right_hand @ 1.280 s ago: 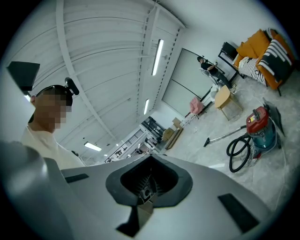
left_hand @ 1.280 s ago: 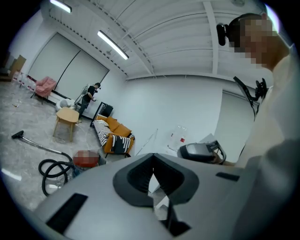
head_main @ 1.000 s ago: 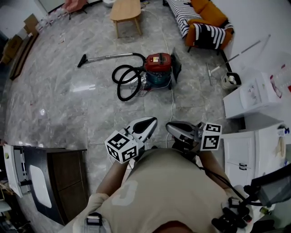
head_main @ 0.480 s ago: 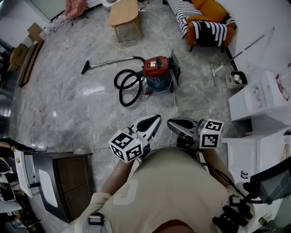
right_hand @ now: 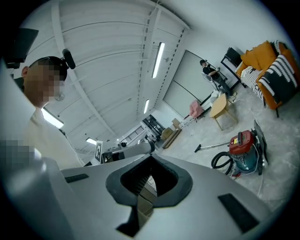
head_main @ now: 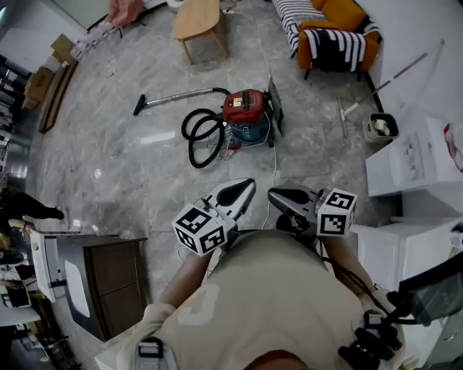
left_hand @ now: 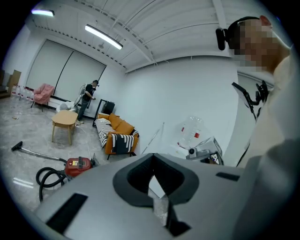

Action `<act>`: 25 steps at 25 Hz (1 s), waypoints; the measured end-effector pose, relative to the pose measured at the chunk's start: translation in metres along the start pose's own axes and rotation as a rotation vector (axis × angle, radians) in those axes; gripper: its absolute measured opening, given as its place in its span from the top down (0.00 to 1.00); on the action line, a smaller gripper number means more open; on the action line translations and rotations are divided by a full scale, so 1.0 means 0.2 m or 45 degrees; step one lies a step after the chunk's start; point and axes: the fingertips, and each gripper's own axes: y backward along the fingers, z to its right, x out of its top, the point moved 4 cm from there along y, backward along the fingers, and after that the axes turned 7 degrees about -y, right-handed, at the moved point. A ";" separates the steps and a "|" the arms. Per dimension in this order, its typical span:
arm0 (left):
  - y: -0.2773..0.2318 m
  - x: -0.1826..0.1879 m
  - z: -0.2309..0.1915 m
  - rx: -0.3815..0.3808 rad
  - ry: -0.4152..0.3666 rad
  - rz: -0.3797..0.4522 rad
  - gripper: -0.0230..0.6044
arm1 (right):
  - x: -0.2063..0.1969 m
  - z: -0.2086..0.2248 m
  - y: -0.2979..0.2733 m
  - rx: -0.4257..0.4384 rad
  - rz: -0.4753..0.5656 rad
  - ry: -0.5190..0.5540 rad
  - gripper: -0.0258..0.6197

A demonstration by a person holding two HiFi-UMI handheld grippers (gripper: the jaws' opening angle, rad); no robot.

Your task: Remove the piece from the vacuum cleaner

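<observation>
Head view gives me little to read: the vacuum (head_main: 246, 115) has a small yellow label (head_main: 249, 95) on its red lid, too small to make out, and the red print on the white box (head_main: 416, 155) to the vacuum's right is no clearer. Square black-and-white markers on the gripper cubes are the only crisp patterns. The vacuum sits on the grey marble floor (head_main: 130, 173), well ahead of both grippers and touched by neither. Its black hose (head_main: 201, 137) coils just to its left, and the wand (head_main: 173, 97) runs on from there, lying flat and pointing away from the vacuum. Which part is the piece to remove I cannot tell from here. A thin white cord (head_main: 275, 170) trails from the vacuum back towards me. Beyond the vacuum stand a wooden table (head_main: 199, 18) and an orange sofa (head_main: 325, 29) with striped cushions; right of the vacuum a mop (head_main: 387, 81) leans by a bucket (head_main: 380, 127). A dark cabinet (head_main: 108, 282) stands well to the vacuum's near left. Nothing lies between the grippers and the vacuum except bare floor and that cord. The left gripper (head_main: 244, 189) and right gripper (head_main: 276, 195) are held side by side close to the operator's chest, each with its jaws closed together and nothing between them.
</observation>
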 end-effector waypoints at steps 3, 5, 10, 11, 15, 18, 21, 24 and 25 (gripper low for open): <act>-0.09 0.02 0.02 0.040 -0.020 -0.026 0.96 | 0.04 0.05 0.06 0.023 -0.002 -0.008 0.96; -0.13 0.03 0.03 0.058 -0.039 -0.044 0.96 | 0.05 0.08 0.09 0.041 -0.009 -0.020 0.96; -0.18 0.03 0.04 0.065 -0.037 -0.064 0.96 | 0.06 0.12 0.13 0.079 -0.025 -0.023 0.96; -0.20 0.03 0.04 0.068 -0.037 -0.071 0.96 | 0.06 0.13 0.14 0.081 -0.025 -0.032 0.96; -0.23 0.02 0.02 0.061 -0.032 -0.097 0.96 | 0.08 0.16 0.15 0.068 -0.021 -0.039 0.96; -0.27 0.03 0.01 0.036 -0.040 -0.105 0.96 | 0.10 0.18 0.17 0.044 -0.010 -0.033 0.96; -0.32 0.05 0.00 0.004 -0.055 -0.106 0.96 | 0.13 0.21 0.19 0.011 0.015 -0.023 0.96; -0.37 0.06 -0.03 -0.017 -0.064 -0.113 0.96 | 0.16 0.24 0.21 -0.026 0.039 -0.018 0.96; -0.38 0.07 -0.05 -0.018 -0.069 -0.115 0.96 | 0.17 0.25 0.21 -0.038 0.041 -0.017 0.96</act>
